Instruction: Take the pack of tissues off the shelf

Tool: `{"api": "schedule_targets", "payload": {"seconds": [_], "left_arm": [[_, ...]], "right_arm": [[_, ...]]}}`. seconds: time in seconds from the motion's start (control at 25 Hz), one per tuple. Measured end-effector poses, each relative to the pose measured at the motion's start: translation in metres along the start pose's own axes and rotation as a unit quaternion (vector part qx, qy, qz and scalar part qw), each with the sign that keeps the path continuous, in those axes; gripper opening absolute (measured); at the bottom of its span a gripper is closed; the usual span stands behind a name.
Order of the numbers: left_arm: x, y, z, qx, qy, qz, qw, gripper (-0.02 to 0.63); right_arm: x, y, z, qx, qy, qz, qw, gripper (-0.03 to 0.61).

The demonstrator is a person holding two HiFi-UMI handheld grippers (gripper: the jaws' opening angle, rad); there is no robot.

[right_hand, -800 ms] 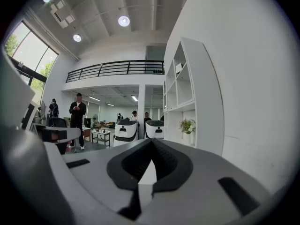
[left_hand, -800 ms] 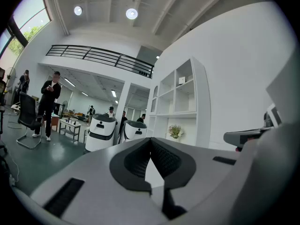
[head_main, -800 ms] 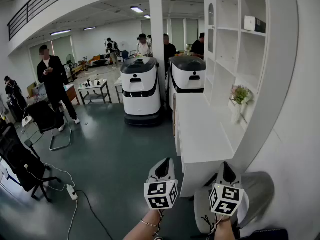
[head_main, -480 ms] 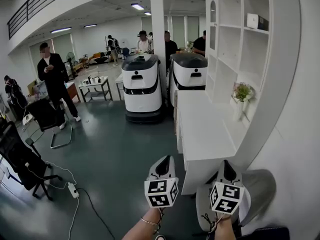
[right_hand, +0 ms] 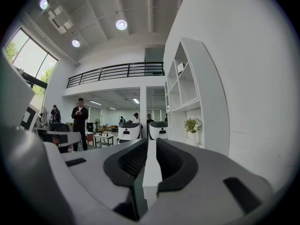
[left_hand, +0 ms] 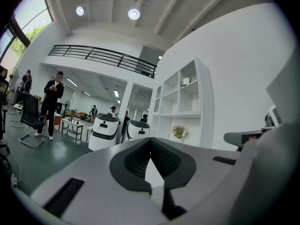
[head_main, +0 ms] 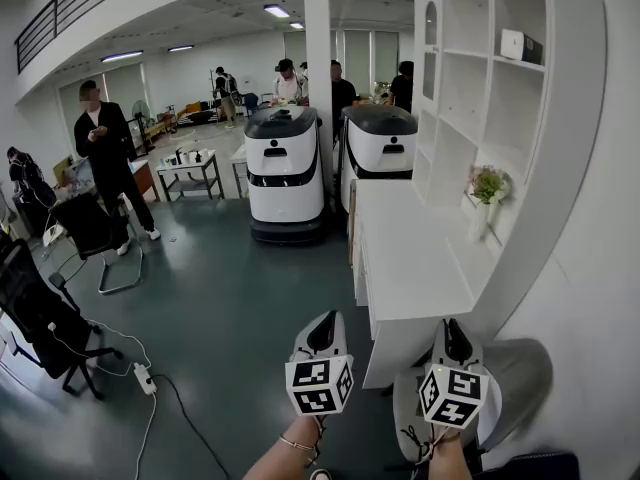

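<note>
The pack of tissues (head_main: 522,46), a small white box with a dark end, lies in an upper right compartment of the tall white shelf (head_main: 555,158). It shows tiny in the left gripper view (left_hand: 186,80) and the right gripper view (right_hand: 180,68). Both grippers hang low at the bottom of the head view, well below and short of the shelf. My left gripper (head_main: 322,330) (left_hand: 150,139) has its jaws together with nothing in them. My right gripper (head_main: 451,336) (right_hand: 152,139) is shut too, with only a thin slit and nothing between the jaws.
A white counter (head_main: 405,258) juts out under the shelf, and a vase of flowers (head_main: 487,190) stands in a lower compartment. Two white service robots (head_main: 285,173) stand beyond the counter. A person in black (head_main: 105,153), office chairs (head_main: 40,323) and a floor cable (head_main: 145,381) are at the left.
The view has drifted slightly toward the shelf and counter. Both grippers stay low and shut, a touch lower in the head view.
</note>
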State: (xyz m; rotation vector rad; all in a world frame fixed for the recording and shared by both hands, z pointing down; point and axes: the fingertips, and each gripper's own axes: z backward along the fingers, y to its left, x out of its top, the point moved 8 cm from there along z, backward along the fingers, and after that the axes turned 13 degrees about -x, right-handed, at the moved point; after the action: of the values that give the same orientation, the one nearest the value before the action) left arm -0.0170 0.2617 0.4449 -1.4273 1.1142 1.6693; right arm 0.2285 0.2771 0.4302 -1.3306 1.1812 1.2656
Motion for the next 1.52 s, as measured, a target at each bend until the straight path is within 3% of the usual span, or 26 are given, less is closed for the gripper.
{"api": "schedule_targets", "payload": {"seconds": [0.28,0.4,0.72,1.2,1.52], "left_arm": [[0.000,0.015,0.001,0.004,0.000,0.006,1.0000,0.017],[0.000,0.020,-0.001,0.004,0.002,0.005,1.0000,0.017],[-0.003,0.031,-0.008,-0.004,0.011,0.003,0.9999,0.018],[0.000,0.066,-0.015,-0.025,0.018,-0.005,0.9995,0.018],[-0.011,0.073,-0.032,-0.036,0.034,-0.003,0.9988,0.017]], "right_arm": [[0.001,0.005,-0.002,-0.009,-0.004,-0.001,1.000,0.198],[0.001,0.005,-0.004,-0.017,-0.008,0.001,1.000,0.298],[-0.004,0.010,-0.014,-0.030,-0.003,0.001,1.000,0.411],[-0.012,0.033,-0.024,-0.059,0.000,-0.010,0.998,0.433],[-0.024,0.025,-0.034,-0.083,0.016,-0.010,0.996,0.433]]}}
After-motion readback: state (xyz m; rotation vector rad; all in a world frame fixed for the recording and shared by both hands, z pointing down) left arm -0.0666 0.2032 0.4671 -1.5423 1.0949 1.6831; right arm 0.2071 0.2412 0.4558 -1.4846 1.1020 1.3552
